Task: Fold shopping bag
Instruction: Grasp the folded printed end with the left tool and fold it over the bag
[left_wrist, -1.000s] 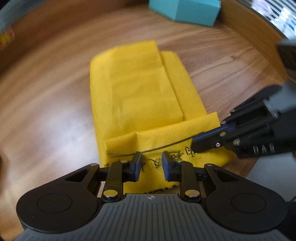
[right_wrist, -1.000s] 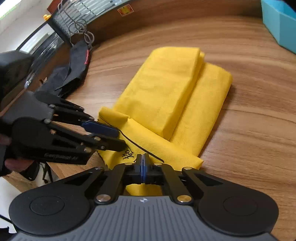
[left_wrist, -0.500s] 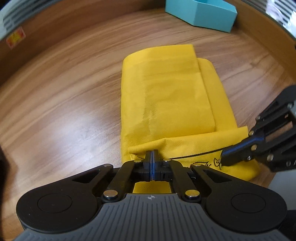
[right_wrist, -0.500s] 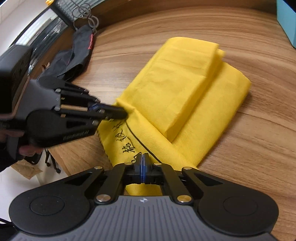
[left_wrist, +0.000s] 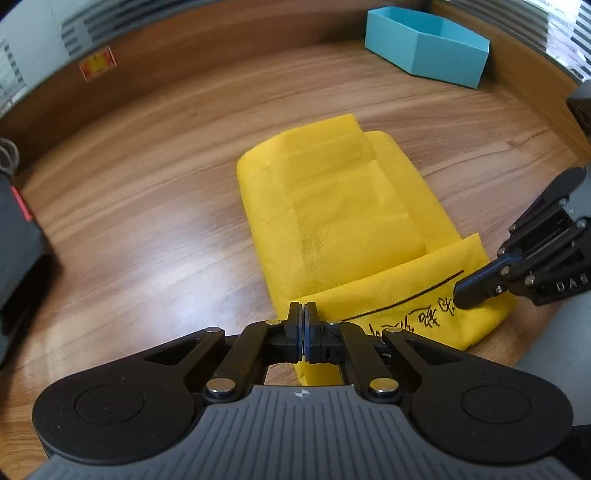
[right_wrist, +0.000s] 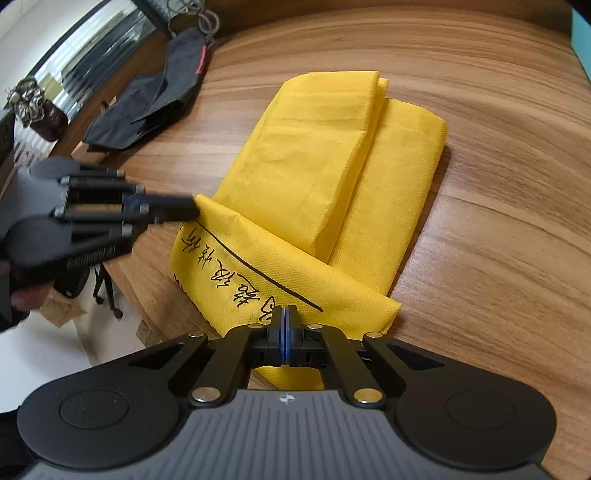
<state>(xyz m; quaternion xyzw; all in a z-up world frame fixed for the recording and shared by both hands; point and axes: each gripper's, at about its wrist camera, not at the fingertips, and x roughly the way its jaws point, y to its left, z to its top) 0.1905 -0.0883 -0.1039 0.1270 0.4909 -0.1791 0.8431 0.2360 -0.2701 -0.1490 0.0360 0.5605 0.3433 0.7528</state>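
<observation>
Lying on the wooden desk, the yellow shopping bag is already folded into a narrow strip. Both the left gripper and the right gripper have their fingers pinched on its near, handwritten edge, one at each corner. I judge the final fold away from the person remains.

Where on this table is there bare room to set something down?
Bare wood lies left of the yellow bag, toward the black cloth, and between bag and blue box. The near edge is crowded: both grippers pinch the bag there.
</observation>
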